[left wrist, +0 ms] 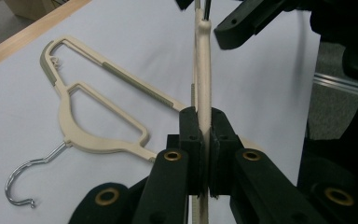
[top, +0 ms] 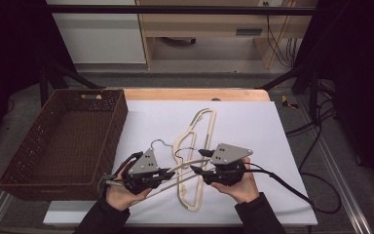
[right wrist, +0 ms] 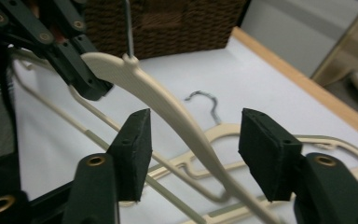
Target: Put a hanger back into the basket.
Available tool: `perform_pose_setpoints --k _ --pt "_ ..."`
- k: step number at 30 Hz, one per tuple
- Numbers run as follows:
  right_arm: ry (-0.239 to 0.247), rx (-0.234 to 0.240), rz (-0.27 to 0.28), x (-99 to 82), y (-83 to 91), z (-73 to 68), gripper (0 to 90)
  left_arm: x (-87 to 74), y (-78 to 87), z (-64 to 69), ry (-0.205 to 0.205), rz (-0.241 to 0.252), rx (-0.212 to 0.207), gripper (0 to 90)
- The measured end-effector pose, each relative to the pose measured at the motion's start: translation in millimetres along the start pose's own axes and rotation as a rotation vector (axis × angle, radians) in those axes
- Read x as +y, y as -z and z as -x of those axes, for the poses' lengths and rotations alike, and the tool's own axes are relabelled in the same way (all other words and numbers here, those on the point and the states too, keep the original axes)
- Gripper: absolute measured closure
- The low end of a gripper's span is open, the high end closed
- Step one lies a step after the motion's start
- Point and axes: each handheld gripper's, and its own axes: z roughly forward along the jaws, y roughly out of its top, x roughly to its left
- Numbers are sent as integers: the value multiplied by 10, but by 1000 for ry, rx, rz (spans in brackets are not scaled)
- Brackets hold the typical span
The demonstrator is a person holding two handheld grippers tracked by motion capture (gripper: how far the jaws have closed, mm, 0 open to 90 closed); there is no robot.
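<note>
Cream plastic, smooth and gently curved, the lifted hanger (left wrist: 203, 70) runs straight through the left gripper (left wrist: 204, 140), whose black foam-faced pads are clenched on its arm. The right gripper (right wrist: 193, 151) is released, its square pads standing clear on either side of the same hanger above the white table sheet (top: 253, 126). A second cream hanger (left wrist: 98, 121) with a bent chrome hook lies flat nearby, beside the brown woven basket (top: 58, 141).
</note>
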Motion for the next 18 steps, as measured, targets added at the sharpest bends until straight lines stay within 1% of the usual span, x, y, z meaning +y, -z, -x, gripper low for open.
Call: perform_pose_setpoints --k 1,2,4,7,8,9,13,16,18 --pt "-12 -18 16 -15 49 12 408 0 0 0 0 0 0 863" --pt "-26 -32 33 -35 97 32 382 36 73 -2 7 12 49 863" --pt "-62 -56 60 -89 200 72 354 82 171 -8 25 37 87 863" --pt "-126 -88 107 -186 346 140 298 164 346 -24 39 85 124 863" --pt "-143 -103 113 -219 387 161 272 192 405 -31 42 98 132 863" --pt "-156 -116 116 -253 425 179 244 223 468 -42 37 102 142 862" --pt "-222 -170 123 -381 532 235 145 354 706 -119 38 125 172 862" --pt "-266 -190 137 -481 586 274 126 442 897 -196 34 140 185 862" --pt "-290 -207 132 -537 603 304 115 485 1026 -271 31 152 193 862"
